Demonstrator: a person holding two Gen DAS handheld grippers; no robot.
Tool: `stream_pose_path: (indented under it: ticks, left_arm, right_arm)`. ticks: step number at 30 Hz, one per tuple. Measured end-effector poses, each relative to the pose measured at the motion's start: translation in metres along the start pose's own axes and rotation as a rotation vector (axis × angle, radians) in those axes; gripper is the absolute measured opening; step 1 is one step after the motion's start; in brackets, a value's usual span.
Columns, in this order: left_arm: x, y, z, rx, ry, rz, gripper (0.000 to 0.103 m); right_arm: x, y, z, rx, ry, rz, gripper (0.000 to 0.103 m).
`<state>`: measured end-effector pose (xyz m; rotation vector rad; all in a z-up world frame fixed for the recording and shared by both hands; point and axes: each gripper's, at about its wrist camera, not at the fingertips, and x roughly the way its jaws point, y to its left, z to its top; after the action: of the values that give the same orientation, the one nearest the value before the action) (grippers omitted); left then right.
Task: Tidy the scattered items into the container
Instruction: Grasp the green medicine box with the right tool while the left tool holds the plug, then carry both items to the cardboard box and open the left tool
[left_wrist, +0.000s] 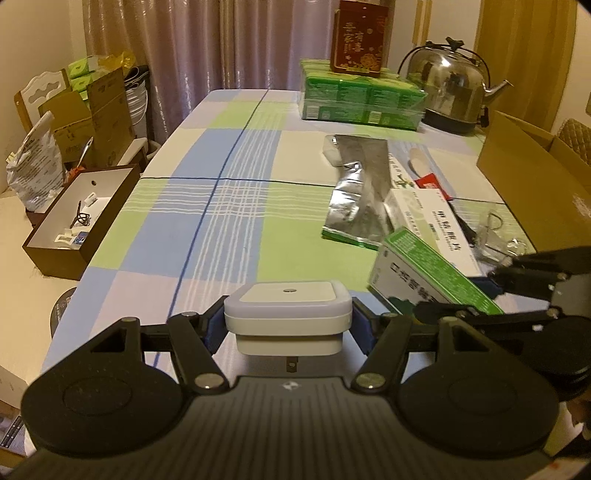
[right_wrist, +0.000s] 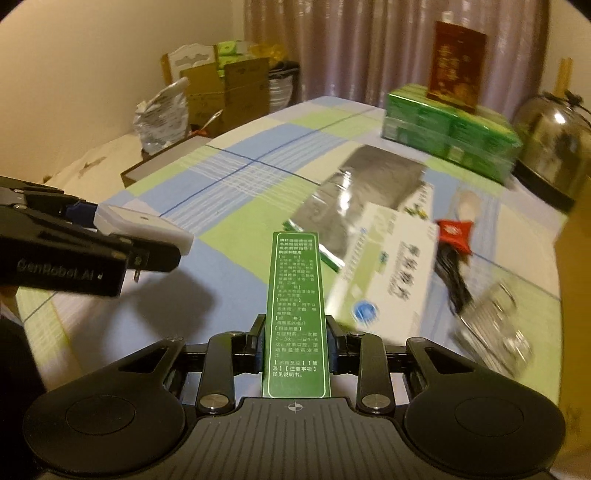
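My left gripper (left_wrist: 288, 328) is shut on a white plug-in night light (left_wrist: 287, 314), held above the checked tablecloth; it also shows in the right wrist view (right_wrist: 144, 227). My right gripper (right_wrist: 295, 341) is shut on a green medicine box (right_wrist: 297, 310), held on edge above the table; this box shows in the left wrist view (left_wrist: 432, 273). A white medicine box (right_wrist: 388, 266), a silver foil bag (left_wrist: 358, 192), a red packet (right_wrist: 452, 234), a black cable (right_wrist: 452, 280) and clear plastic packaging (right_wrist: 495, 325) lie scattered on the table. A cardboard box (left_wrist: 535, 177) stands at the right.
A green tissue pack (left_wrist: 360, 98) with a red box (left_wrist: 360, 37) on top and a steel kettle (left_wrist: 448, 86) stand at the far end. A brown open box (left_wrist: 79, 218) with small items sits left of the table, beside cartons and bags.
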<state>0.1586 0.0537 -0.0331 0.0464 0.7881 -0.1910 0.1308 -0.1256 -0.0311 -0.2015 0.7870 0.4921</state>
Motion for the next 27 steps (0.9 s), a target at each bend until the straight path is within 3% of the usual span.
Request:
stream_pose_path:
  ticks: [16, 27]
  left_arm:
    - [-0.038, -0.078, 0.001, 0.103, -0.029, -0.110, 0.062]
    - [-0.057, -0.157, 0.027, 0.218, -0.084, -0.249, 0.062]
  right_arm:
    - [-0.110, -0.039, -0.029, 0.151, -0.101, -0.133, 0.027]
    - [-0.187, -0.103, -0.027, 0.256, -0.203, -0.297, 0.027]
